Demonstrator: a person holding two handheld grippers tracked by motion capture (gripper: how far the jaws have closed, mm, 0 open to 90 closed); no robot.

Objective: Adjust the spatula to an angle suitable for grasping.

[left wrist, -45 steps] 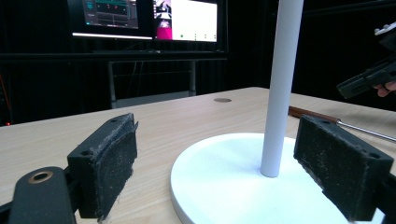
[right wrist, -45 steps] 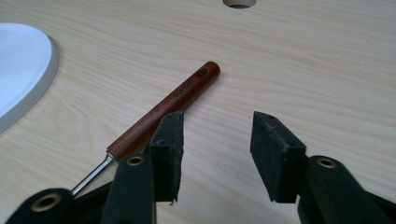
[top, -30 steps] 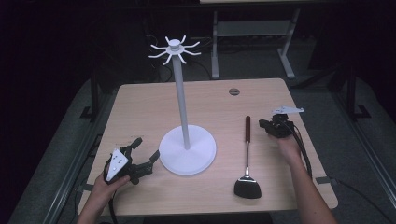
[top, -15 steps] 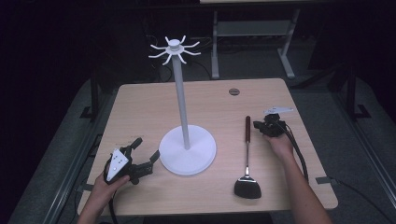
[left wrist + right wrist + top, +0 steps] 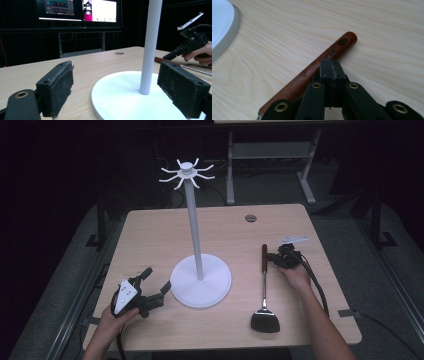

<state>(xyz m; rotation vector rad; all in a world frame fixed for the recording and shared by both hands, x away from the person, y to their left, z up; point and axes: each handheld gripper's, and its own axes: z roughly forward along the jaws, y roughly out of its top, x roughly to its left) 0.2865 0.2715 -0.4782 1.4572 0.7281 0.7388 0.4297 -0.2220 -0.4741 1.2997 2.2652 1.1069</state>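
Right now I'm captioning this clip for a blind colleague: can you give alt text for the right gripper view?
The right hand-held gripper, jaws shut together with nothing between them, has its tips at the reddish-brown wooden spatula handle, which lies diagonally on the pale wooden table. The handle has a hanging hole near its end, and the edge of the white stand base shows at upper left.

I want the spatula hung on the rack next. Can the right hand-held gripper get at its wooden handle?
Probably yes: the right hand-held gripper, jaws shut, is already at the wooden handle near its hanging hole, and nothing lies between; it must open first to grasp.
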